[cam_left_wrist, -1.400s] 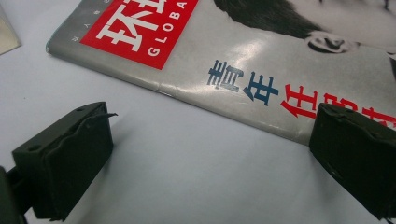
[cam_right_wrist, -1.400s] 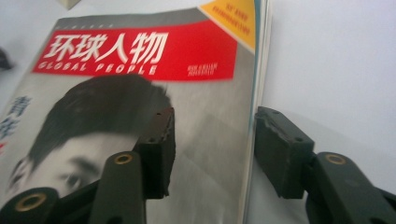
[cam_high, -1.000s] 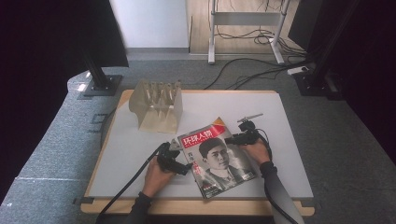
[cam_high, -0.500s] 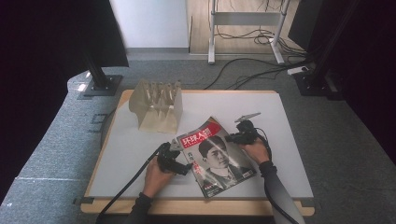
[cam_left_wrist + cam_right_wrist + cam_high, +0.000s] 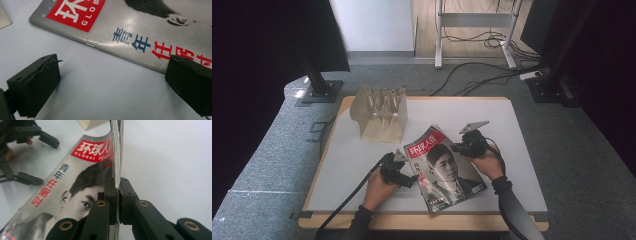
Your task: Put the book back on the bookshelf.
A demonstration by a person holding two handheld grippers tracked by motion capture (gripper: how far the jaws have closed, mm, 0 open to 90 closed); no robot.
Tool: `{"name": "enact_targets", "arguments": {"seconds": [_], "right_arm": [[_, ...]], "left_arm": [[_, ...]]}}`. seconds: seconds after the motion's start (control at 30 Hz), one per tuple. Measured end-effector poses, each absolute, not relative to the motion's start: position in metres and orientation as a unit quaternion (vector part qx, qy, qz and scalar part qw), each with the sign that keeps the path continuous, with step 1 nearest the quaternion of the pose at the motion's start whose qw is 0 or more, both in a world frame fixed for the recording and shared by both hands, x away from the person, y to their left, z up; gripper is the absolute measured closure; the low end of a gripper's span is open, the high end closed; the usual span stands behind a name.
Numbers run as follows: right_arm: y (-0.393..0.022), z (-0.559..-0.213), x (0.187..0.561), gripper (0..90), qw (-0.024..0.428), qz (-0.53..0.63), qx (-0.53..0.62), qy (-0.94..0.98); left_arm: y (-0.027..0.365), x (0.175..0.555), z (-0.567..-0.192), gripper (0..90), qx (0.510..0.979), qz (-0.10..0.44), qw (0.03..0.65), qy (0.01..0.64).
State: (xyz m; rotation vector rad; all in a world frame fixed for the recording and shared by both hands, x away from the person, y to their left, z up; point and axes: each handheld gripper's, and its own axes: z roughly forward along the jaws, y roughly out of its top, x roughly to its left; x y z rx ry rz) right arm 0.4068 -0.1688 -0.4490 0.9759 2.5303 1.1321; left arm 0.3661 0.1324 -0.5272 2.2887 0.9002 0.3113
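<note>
A magazine (image 5: 444, 167) with a man's portrait and a red title block lies tilted on the white table (image 5: 517, 130). My right gripper (image 5: 463, 145) is shut on the magazine's right edge and holds that edge raised. In the right gripper view the jaws (image 5: 117, 185) pinch the pages, and the cover (image 5: 75, 177) curls up from them. My left gripper (image 5: 406, 176) is open at the magazine's left edge. In the left gripper view its jaws (image 5: 115, 63) straddle bare table beside the spine (image 5: 140, 27), the right jaw over the cover's edge.
A pale wooden slotted rack (image 5: 380, 112) stands at the table's back left, and its corner (image 5: 3, 17) shows in the left gripper view. Cables trail from both grippers off the front edge. Dark stands and floor cables sit beyond the table.
My right gripper has shifted slightly left with the magazine's edge, raising and curling it more. The left gripper has stayed open at the spine.
</note>
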Motion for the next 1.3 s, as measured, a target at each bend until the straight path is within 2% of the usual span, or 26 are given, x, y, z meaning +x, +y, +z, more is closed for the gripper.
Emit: {"name": "enact_targets", "arguments": {"seconds": [0.1,0.23,0.27,0.33,0.53,1.0,1.3], "right_arm": [[-0.169,-0.441,0.401,85.2,0.107,0.393,0.323,0.855],[-0.169,-0.435,0.396,85.3,0.113,0.402,0.314,0.853],[-0.168,-0.431,0.395,85.4,0.117,0.405,0.308,0.853],[-0.167,-0.427,0.394,85.4,0.119,0.406,0.306,0.853],[-0.164,-0.419,0.391,85.4,0.127,0.407,0.298,0.854],[-0.163,-0.390,0.384,85.5,0.149,0.408,0.289,0.853],[-0.160,-0.369,0.377,85.6,0.157,0.424,0.273,0.849]], "left_arm": [[0.136,0.371,-0.519,6.0,0.878,0.104,0.317,0.343],[0.140,0.377,-0.510,3.5,0.873,0.085,0.335,0.344],[0.140,0.380,-0.507,3.6,0.866,0.068,0.355,0.345],[0.136,0.382,-0.505,1.9,0.872,0.057,0.353,0.334],[0.123,0.387,-0.508,0.0,0.891,0.056,0.325,0.312],[0.117,0.389,-0.515,0.0,0.880,0.011,0.366,0.303],[0.120,0.400,-0.506,1.5,0.867,0.016,0.394,0.305]]}}
